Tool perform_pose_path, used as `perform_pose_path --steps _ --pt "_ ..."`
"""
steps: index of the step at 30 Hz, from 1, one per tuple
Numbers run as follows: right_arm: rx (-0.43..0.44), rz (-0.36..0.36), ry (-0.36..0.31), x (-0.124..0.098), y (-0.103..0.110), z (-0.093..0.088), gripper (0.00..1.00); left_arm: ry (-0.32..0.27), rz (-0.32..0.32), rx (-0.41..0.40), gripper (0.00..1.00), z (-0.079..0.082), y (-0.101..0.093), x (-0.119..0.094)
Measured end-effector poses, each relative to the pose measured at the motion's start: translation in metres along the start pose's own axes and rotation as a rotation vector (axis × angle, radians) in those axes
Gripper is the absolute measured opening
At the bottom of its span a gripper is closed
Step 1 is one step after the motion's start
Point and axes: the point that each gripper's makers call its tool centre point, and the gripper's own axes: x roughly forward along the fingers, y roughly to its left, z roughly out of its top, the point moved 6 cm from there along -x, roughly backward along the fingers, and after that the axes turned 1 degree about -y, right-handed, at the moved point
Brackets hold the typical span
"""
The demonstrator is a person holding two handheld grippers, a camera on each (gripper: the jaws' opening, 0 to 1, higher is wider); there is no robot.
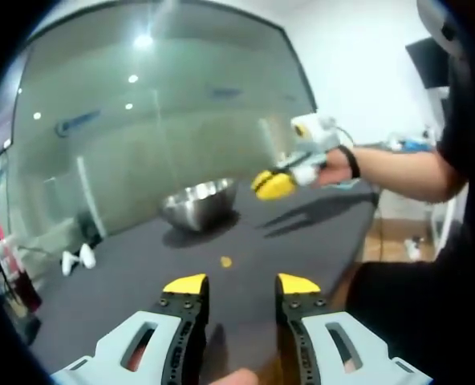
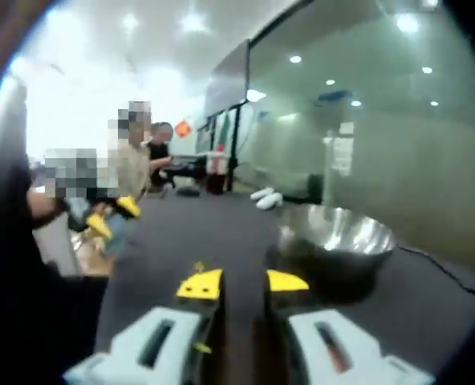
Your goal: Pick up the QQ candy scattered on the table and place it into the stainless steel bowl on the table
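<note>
The stainless steel bowl stands on the dark table, toward its far side. One small yellow QQ candy lies on the table between the bowl and my left gripper, whose yellow-tipped jaws are open and empty just short of it. A hand holds my right gripper in the air to the right of the bowl. In the right gripper view, my right gripper has its jaws apart with nothing between them, and the bowl sits just ahead to the right. A tiny yellow candy lies by its left jaw.
A glass wall runs behind the table. White objects lie near the far left edge, and a red bottle stands beyond them. People stand at the far end. The table's right edge is near the person's body. A cable trails behind the bowl.
</note>
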Motion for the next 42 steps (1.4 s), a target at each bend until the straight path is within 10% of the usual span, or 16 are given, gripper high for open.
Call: perform_pose_path --steps 17,42 --pt "0.024 0.05 0.05 0.005 0.015 -0.022 0.2 0.006 -0.005 0.011 0.35 0.004 -0.005 0.005" --pt "0.038 0.205 0.112 0.103 0.051 -0.014 0.19 0.013 0.019 -0.012 0.35 -0.002 -0.003 -0.006"
